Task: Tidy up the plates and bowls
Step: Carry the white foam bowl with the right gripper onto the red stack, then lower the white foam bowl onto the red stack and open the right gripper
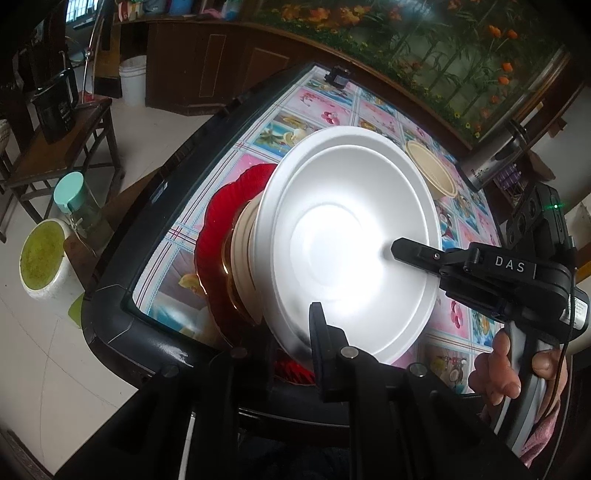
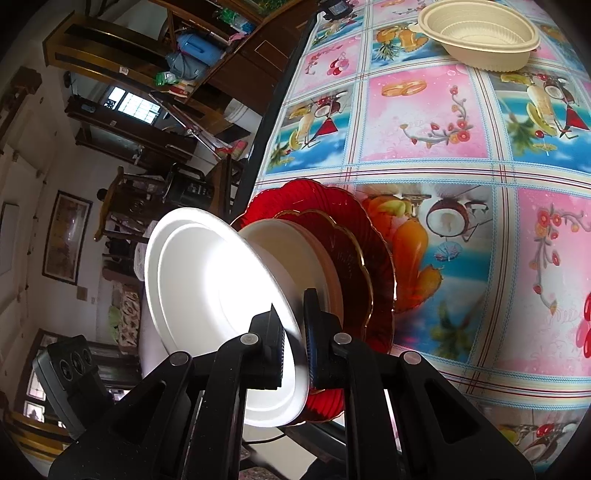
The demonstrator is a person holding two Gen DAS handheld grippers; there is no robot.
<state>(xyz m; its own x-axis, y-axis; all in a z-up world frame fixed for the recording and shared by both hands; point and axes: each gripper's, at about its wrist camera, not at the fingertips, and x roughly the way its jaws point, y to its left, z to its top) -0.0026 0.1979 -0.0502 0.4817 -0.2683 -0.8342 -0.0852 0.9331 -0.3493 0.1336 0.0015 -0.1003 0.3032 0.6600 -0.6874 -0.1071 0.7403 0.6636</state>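
I see a white foam bowl with a wide flat rim, and my right gripper has pinched that rim, one finger inside the bowl and one finger behind it; the fingers sit narrow, with only the thin rim between them; the bowl sits at the front of a stack, with a cream plastic bowl nested right behind it, then a small red glass plate with a gold wavy edge, then a big red glass plate with ribs against the flowery tablecloth; in the left view my left gripper is near the low edge of the white bowl; I can see just one black finger tip in front of the rim, so I cannot tell if these fingers are wide or closed; I think the foam bowl is very light and a bit soft, so a hard squeeze could dent or crack it; the rim is the best spot to grab, close to the finger tips, because the inside is smooth and slippery; the red glass plates look heavy and could break, so I would move them slowly; another ribbed cream plastic bowl waits far beyond the right fingers, well apart from the stack.
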